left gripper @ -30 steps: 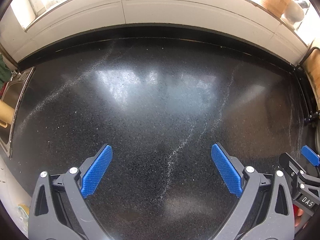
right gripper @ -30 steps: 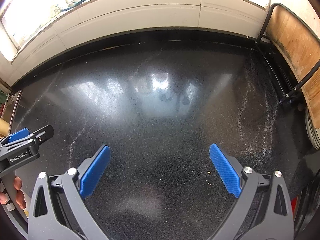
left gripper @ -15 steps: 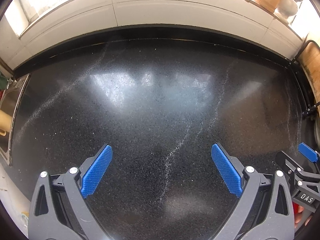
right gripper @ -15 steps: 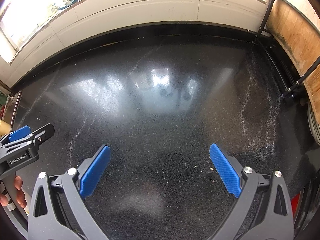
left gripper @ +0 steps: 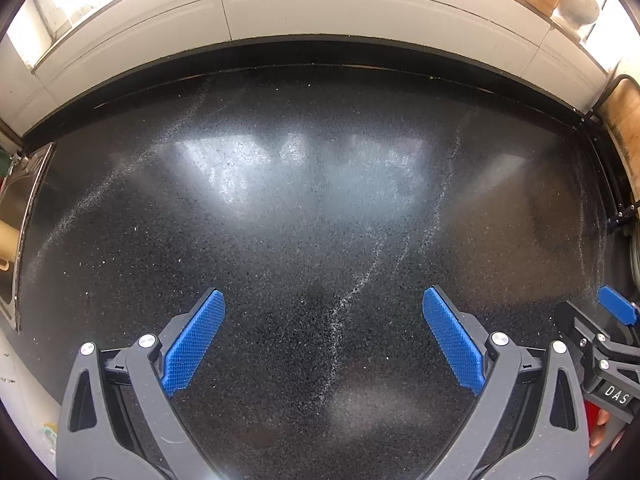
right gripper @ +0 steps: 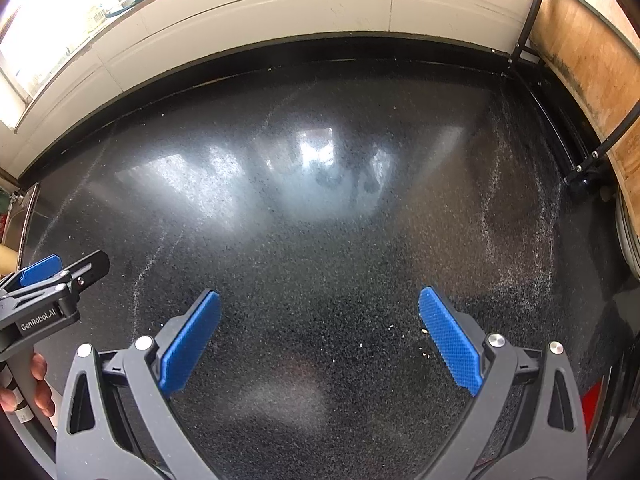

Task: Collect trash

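The left gripper (left gripper: 324,336) and right gripper (right gripper: 319,338) are held wide apart, nothing gripped, over a black speckled counter (left gripper: 320,208); small crumbs (right gripper: 425,331) are seen near the right gripper; "GenRobot.AI" and "DAS" can be read; a wooden board (right gripper: 588,52) stands far right.

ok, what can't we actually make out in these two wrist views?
- Crumbs, right wrist view: too small to identify.
- Sink, left wrist view: cut off by the left edge, its contents unseen.
- Wooden board, right wrist view: runs past the right edge.
- Windowsill items, right wrist view: washed out by glare.
- Any larger trash: none in frame.
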The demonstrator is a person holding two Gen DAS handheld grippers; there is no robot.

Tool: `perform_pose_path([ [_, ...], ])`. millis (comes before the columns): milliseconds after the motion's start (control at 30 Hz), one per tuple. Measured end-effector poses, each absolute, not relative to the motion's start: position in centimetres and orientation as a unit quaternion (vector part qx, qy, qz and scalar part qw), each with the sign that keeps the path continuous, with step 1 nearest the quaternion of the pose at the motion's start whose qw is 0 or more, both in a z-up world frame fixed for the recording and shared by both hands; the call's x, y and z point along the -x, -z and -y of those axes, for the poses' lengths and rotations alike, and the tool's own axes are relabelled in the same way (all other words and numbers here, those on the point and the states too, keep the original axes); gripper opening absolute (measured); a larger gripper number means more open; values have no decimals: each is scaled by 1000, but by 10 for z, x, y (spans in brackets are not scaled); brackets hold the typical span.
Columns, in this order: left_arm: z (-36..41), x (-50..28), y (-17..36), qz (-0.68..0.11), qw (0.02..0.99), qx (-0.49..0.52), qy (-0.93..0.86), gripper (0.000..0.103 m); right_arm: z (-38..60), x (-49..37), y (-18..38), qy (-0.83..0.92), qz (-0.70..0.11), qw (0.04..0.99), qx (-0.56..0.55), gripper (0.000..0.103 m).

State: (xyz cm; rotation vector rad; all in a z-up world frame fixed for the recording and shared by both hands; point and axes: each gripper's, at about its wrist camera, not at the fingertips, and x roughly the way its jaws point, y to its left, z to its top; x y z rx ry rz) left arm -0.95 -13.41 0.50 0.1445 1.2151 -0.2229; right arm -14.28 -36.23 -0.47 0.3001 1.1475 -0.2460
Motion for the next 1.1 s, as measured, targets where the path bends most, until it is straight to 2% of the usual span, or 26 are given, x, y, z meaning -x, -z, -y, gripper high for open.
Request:
perform_pose_path([
  [767, 146, 18, -2, -575, 806, -59, 123, 96, 366, 153, 5, 131, -541, 817, -150, 96],
  [1100, 148, 19, -6, -553, 823, -97, 87, 96, 363, 158, 4, 130, -543, 816, -147, 96],
])
